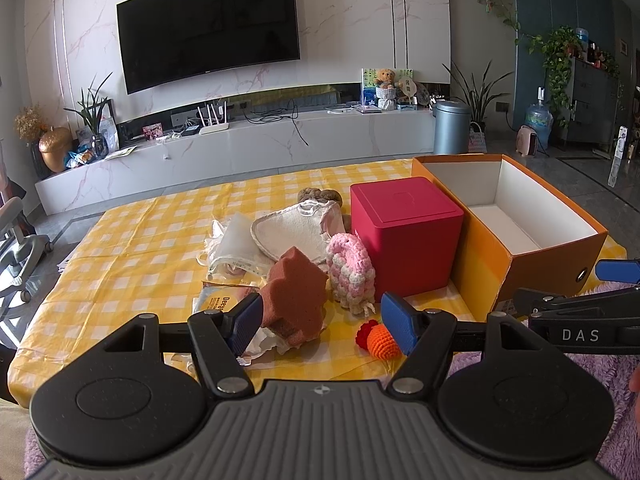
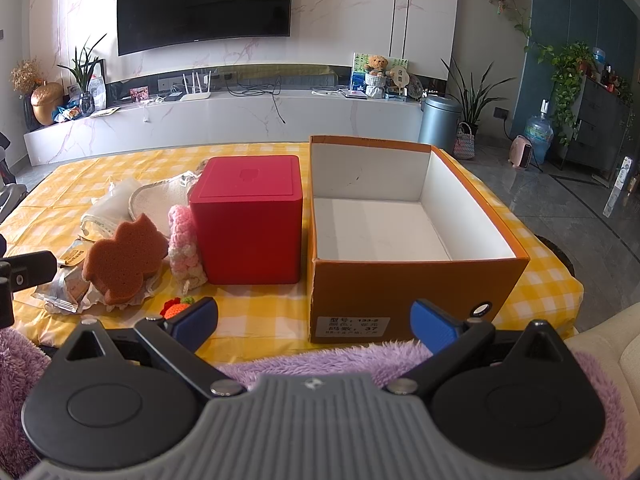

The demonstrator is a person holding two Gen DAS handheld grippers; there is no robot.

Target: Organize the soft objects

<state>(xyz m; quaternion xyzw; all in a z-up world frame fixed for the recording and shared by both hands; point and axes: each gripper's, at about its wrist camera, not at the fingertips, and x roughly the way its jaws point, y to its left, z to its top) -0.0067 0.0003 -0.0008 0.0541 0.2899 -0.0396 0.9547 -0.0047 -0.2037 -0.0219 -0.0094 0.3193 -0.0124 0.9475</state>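
The open orange cardboard box (image 2: 416, 276), white inside, sits on the yellow checked surface (image 1: 132, 248), its long axis running away from the cameras. Left of it, a brown scalloped foam sponge (image 1: 294, 304) leans tilted on crumpled wrappers. The left gripper (image 1: 320, 322) and right gripper (image 2: 314, 320) both gape wide, holding nothing.

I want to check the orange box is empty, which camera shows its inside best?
The right wrist view: the orange box faces it squarely, its whole white floor bare. The left wrist view shows it obliquely, its floor partly hidden.
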